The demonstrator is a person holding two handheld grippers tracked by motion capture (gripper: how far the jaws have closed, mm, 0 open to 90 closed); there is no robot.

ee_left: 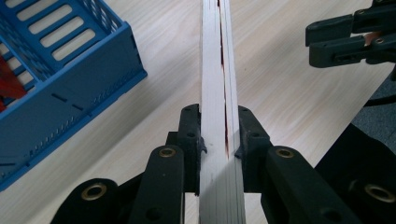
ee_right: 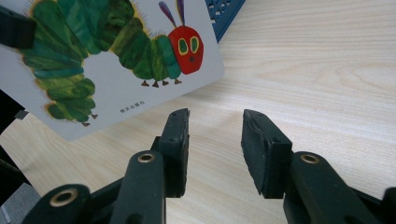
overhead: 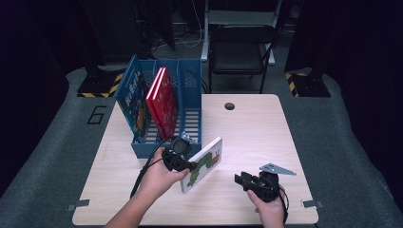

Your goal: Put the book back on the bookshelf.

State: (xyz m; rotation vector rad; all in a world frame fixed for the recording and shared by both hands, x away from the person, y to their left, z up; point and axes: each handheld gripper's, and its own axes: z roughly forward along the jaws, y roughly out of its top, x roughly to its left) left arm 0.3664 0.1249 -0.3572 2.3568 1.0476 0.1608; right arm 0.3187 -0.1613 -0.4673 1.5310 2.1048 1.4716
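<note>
My left gripper (overhead: 190, 166) clenched on caterpillar board book (overhead: 203, 164), tilted toward 2 o'clock; my right gripper (overhead: 240, 179) released, resting at 4 o'clock.

The file rack (overhead: 161, 111) stands at the table's (overhead: 256, 128) far left, holding upright books (overhead: 164, 102); a caterpillar book (overhead: 203, 164) sits just before it.

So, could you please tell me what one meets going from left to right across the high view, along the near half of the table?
Person's left hand → left tongs → caterpillar book held on edge → right tongs → grey three-cornered plate.
</note>
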